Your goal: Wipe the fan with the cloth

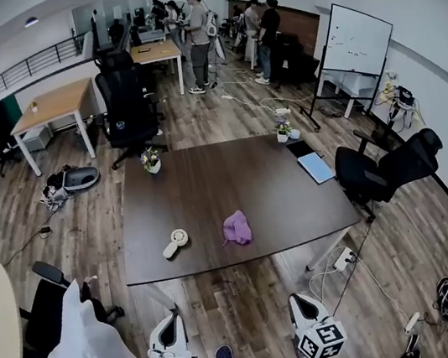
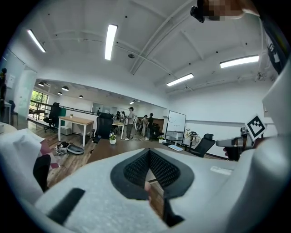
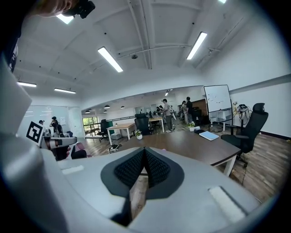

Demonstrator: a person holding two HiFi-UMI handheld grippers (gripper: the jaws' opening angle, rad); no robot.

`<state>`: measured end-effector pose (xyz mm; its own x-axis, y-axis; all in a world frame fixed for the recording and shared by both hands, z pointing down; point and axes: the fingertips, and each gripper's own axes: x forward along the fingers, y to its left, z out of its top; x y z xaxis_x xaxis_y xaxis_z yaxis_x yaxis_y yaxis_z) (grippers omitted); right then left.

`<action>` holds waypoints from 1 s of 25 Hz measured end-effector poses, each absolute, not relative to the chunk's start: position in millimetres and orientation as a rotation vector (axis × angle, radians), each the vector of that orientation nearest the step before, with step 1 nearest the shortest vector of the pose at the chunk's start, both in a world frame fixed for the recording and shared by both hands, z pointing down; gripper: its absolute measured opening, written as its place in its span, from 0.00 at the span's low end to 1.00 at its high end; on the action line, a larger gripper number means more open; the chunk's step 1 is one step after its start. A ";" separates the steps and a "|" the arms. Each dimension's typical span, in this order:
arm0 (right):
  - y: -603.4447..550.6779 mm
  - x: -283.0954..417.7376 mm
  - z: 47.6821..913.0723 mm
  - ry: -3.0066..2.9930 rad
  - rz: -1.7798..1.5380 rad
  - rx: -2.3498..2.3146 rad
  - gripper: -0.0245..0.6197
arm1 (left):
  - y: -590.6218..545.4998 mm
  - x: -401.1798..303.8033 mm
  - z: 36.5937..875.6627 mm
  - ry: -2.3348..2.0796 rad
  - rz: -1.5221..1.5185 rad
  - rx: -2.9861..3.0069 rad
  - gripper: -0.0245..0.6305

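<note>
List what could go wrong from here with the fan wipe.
1. Both sets of jaws are together and empty. The left hand-held gripper and right hand-held gripper must open before they reach the cloth, or they may just shove it across the table.
2. The fan is small and lies loose towards the table's near edge. Wiping it unpinned could slide it off.

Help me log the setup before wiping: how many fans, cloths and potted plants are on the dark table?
Fan: 1
Cloth: 1
Potted plants: 2
Total: 4
</note>
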<state>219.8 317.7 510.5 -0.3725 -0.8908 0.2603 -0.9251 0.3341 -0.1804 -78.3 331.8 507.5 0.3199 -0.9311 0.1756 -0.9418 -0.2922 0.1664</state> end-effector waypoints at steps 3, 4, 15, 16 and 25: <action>290.7 207.7 511.5 -2.460 0.458 1.711 0.06 | 303.6 -91.5 506.6 -1.691 0.063 2.365 0.03; 283.1 202.8 511.0 -2.459 0.455 1.715 0.06 | 295.6 -96.7 506.9 -1.688 0.063 2.368 0.03; 237.1 187.2 510.2 -2.444 0.470 1.719 0.06 | 242.6 -115.1 512.9 -1.663 0.097 2.366 0.03; 233.4 187.5 512.4 -2.444 0.477 1.716 0.06 | 240.5 -113.5 515.3 -1.660 0.105 2.362 0.03; 158.8 185.3 520.3 -2.520 0.487 1.621 0.06 | 191.5 -105.5 518.4 -1.731 0.100 2.316 0.03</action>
